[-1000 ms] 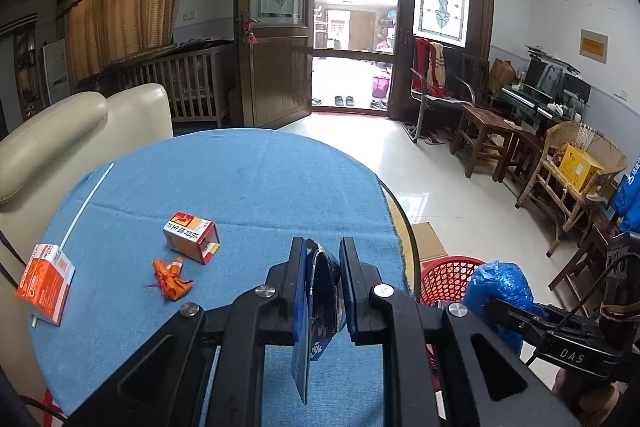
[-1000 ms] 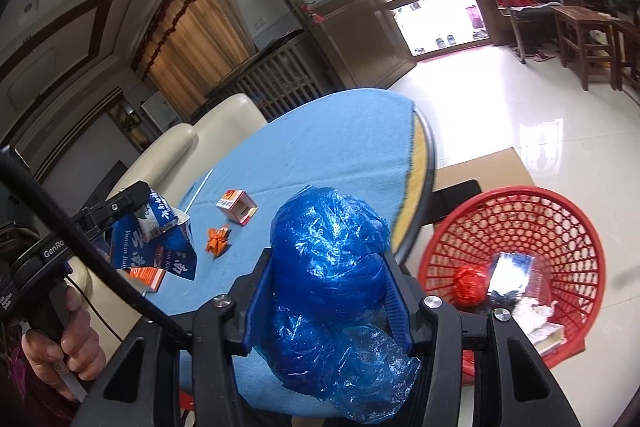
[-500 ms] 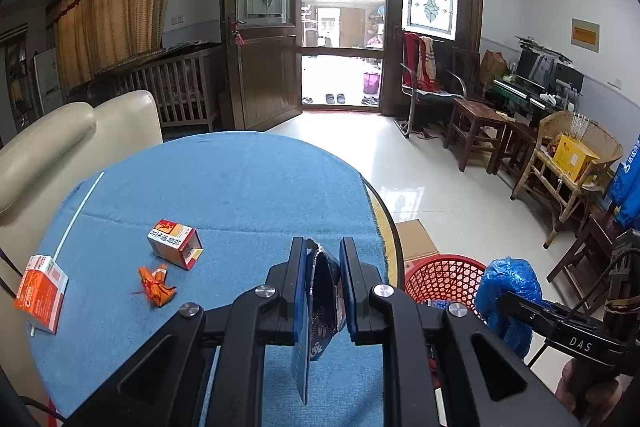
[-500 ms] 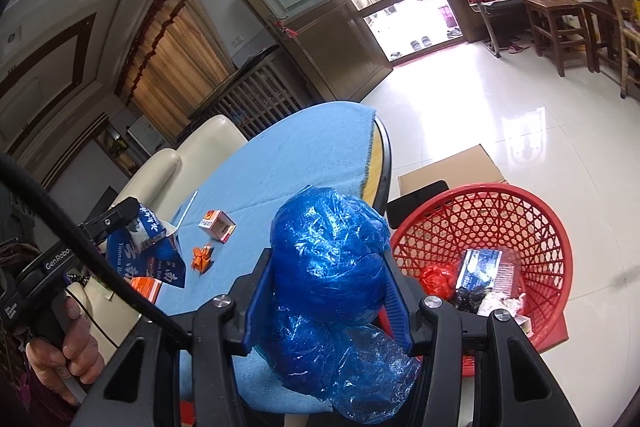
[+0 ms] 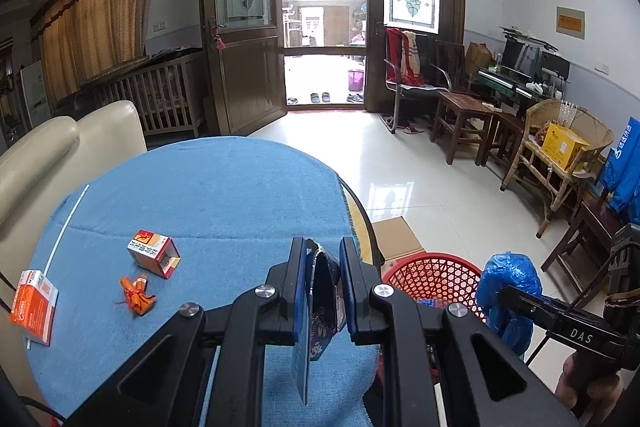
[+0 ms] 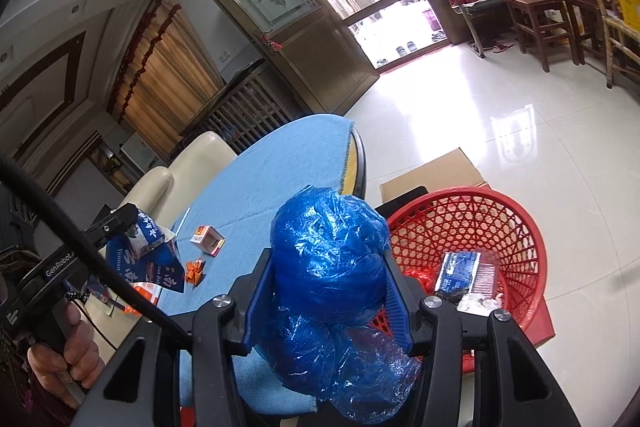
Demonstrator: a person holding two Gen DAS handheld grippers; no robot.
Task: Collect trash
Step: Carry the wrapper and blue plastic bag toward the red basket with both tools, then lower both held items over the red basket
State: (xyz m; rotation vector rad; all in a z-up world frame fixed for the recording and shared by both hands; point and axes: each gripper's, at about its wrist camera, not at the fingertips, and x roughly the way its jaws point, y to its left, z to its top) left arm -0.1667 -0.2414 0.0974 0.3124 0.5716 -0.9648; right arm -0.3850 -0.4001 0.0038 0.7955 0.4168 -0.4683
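Blue plastic bag (image 6: pixel 328 259), crumpled into a ball, clamped between the pads of the right claw (image 6: pixel 329 291), jaws partway apart around its bulk, loose film hanging below. Held just left of the red mesh basket (image 6: pixel 516 227) on the tiled floor, beside the edge of the round bench (image 5: pixel 224 195) with its blue cloth. Already in the basket: a blue-and-silver packet (image 6: pixel 460 273), something red, some white scraps. Flattened cardboard (image 6: pixel 436 169) on the floor behind the basket.

Left claw (image 5: pixel 323 291) nearly closed, pinching a flattened blue printed carton (image 5: pixel 320 307) edge-on between the pads, above the near edge of the bench; same carton seen from the right wrist view, hanging open from the claw tips. Person's hand (image 6: pixel 66 355) wrapped round the left handle.

Lying on the blue cloth, well apart from both claws: a small red-and-white box (image 5: pixel 154 253) with its end open, a crumpled orange wrapper (image 5: pixel 136 295) just in front of it, an orange-and-white carton (image 5: pixel 34 305) at the left edge, and a thin white straw (image 5: pixel 66 223) running diagonally. Cream sofa (image 5: pixel 60 147) behind the bench.
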